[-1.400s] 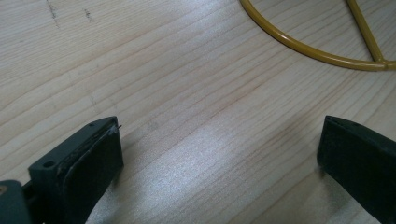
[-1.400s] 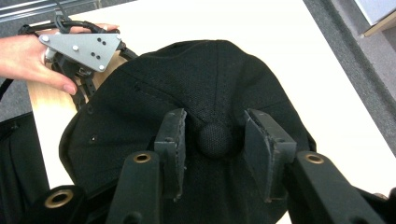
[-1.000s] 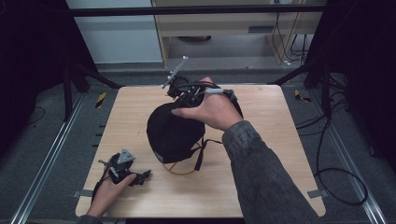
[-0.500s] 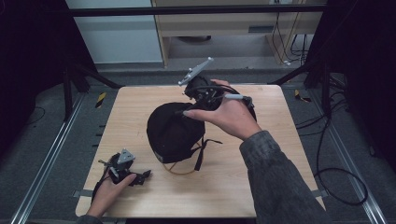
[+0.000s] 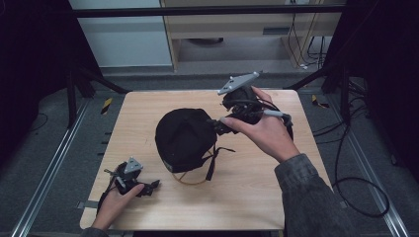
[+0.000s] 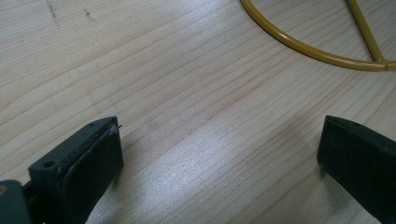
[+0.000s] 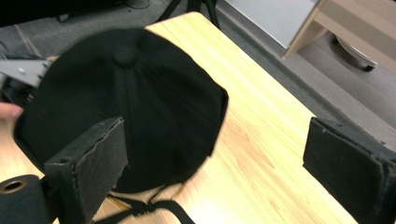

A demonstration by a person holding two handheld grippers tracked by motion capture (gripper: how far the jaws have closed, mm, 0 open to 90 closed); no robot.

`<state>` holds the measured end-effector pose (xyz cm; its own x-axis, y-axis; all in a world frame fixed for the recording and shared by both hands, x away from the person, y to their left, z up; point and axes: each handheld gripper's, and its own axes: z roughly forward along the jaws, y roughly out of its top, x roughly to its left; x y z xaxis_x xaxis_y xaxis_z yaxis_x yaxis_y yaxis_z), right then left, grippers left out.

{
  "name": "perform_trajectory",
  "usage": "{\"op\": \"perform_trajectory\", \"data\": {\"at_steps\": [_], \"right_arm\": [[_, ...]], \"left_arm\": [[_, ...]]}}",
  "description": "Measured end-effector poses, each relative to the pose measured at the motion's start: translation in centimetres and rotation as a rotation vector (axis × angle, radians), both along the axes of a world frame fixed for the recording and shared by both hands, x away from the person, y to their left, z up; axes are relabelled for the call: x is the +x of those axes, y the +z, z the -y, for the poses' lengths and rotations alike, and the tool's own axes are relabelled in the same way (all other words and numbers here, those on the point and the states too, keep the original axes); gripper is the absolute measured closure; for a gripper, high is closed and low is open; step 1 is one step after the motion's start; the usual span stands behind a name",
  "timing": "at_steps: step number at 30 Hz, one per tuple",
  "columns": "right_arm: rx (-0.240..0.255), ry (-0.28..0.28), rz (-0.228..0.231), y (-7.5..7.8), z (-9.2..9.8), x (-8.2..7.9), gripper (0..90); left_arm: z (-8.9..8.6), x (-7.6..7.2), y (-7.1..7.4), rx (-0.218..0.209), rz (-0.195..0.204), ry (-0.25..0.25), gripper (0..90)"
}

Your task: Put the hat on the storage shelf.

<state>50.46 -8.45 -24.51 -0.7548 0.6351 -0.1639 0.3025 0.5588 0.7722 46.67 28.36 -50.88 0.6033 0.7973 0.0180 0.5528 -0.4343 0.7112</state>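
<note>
High view: I read the round black fabric cap (image 5: 185, 139) sitting on a yellow wire stand (image 5: 190, 180) at the middle of the pale wooden desk (image 5: 148, 106), its black strap (image 5: 213, 160) trailing toward the near edge.

Right tool (image 5: 218, 126): held just off the cap's right flank, toward the far right corner of the desk, pointing at the cap. Its jaws have just been opening and now stand spread with nothing between them. In the right gripper view the cap (image 7: 121, 107) lies ahead and to the left of the tool (image 7: 212, 154), with bare desk (image 7: 261, 140) between the pads.

Left tool (image 5: 150, 186): rests near the near left corner, well apart from the cap, jaws spread and empty. In the left gripper view the wire stand's ring (image 6: 317, 49) curves across the desk ahead of the tool (image 6: 219, 149).

Deciding relation: I judge the right tool the nearer of the two; the cap lies to its left, toward the desk's middle. The cap is near-round, so I read no clear long axis.

Markings: I can read no brand, label or writing on the cap, stand or tools.
</note>
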Motion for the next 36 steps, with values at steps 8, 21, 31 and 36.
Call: {"op": "perform_trajectory", "data": {"at_steps": [8, 21, 31, 36], "right_arm": [[-0.007, -0.055, -0.003, -3.4, 3.2, -0.8, 6.4], [0.001, -0.129, -0.044, -9.8, 6.1, -1.5, 12.6], [0.053, -0.195, -0.101, -15.2, 8.1, -1.7, 13.3], [0.072, -0.236, -0.143, -18.1, 9.0, -1.5, 13.3]], "left_arm": [[0.0, 0.0, 0.0, -0.001, 0.003, 0.0, 0.0], [0.0, 0.0, 0.0, 0.002, 0.002, -0.003, 0.0], [0.0, 0.0, 0.0, 0.002, 0.002, -0.004, 0.0], [0.0, 0.0, 0.0, 0.003, 0.002, -0.005, 0.0]]}}
